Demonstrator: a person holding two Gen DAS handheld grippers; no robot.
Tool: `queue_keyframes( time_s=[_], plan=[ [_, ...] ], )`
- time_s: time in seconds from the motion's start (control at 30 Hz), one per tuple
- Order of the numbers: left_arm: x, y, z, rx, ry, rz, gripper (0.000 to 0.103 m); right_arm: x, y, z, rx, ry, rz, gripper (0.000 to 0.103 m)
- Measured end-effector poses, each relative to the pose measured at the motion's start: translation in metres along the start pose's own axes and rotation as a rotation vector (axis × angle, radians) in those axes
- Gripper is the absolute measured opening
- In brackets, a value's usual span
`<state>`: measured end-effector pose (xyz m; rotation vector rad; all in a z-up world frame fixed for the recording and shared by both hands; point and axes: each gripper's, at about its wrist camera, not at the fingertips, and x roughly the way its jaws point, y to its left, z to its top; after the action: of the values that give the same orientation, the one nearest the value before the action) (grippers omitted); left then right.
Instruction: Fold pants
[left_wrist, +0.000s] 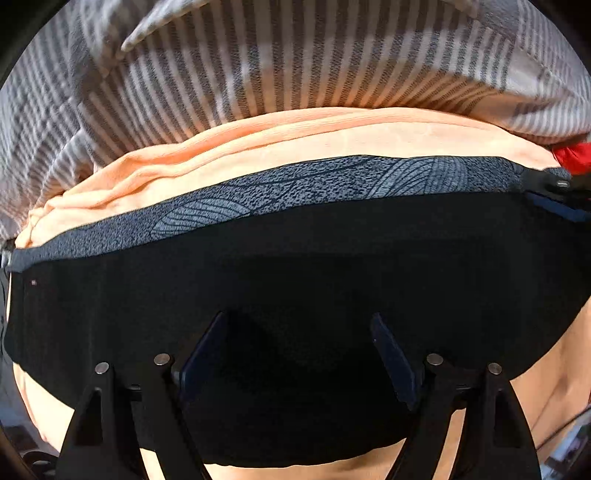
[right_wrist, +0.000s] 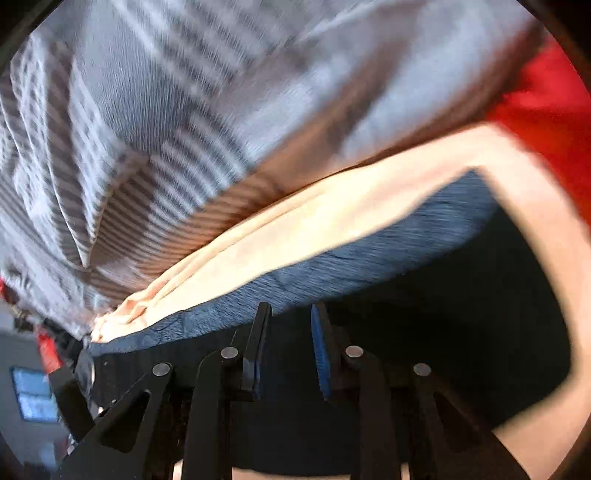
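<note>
Left wrist view: the black pants (left_wrist: 295, 266) lie as a broad, flat, roughly rectangular slab, with a grey leaf-patterned band (left_wrist: 295, 181), probably the waistband, along the far edge. They rest on a peach cloth (left_wrist: 258, 147), and beyond that is a grey-and-white striped fabric (left_wrist: 258, 55). The left gripper (left_wrist: 299, 354) hangs close over the black cloth with its fingers spread wide and nothing between them. Judging by the tidy outline and straight edges, at least one fold looks already made; whether another fold is due cannot be read from here. Count in this view: one pair of pants, one peach cloth, one striped fabric, one scrap of red cloth (left_wrist: 572, 157) at the right edge, and the other gripper's tip by that same corner.

Right wrist view, motion-blurred: the same pants (right_wrist: 443, 314) show their right end, a squared corner with the patterned band above. The right gripper (right_wrist: 290, 350) sits low at the band's edge with its fingers a narrow gap apart; no cloth visibly lies between them, so it seems to hold nothing. The corner lies neat, which suits a late stage of folding. Counted here: one pair of pants, one peach cloth (right_wrist: 295, 236), one striped fabric (right_wrist: 184, 110), one red cloth (right_wrist: 546, 110), two blue-lit panels (right_wrist: 31, 395) in the lower left background.
</note>
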<state>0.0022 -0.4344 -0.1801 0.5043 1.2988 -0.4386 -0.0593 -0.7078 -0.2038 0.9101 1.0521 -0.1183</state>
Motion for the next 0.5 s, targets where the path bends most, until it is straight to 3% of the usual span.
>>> queue_keyframes(
  time_s=[0.07,0.17,0.27,0.37,0.43,0.5],
  plan=[
    [0.003,0.000,-0.001,-0.018,0.002,0.002,0.086,0.016,0.006,0.002,-0.070,0.020,-0.018,0.024],
    [0.003,-0.004,0.001,-0.017,0.004,0.007,0.086,0.006,-0.010,0.014,-0.090,-0.041,-0.081,0.016],
    [0.006,0.009,-0.003,-0.034,0.016,0.006,0.086,-0.026,-0.068,0.029,0.046,-0.117,-0.185,0.000],
    [0.007,0.008,-0.005,-0.064,0.028,0.005,0.086,-0.069,-0.103,0.033,0.186,-0.175,-0.214,0.000],
    [0.007,0.007,-0.006,-0.070,0.025,0.011,0.086,-0.093,-0.094,0.021,0.177,-0.186,-0.161,0.007],
    [0.008,0.005,-0.007,-0.066,0.020,0.019,0.086,-0.097,-0.076,-0.002,0.120,-0.149,-0.095,0.007]
  ],
)
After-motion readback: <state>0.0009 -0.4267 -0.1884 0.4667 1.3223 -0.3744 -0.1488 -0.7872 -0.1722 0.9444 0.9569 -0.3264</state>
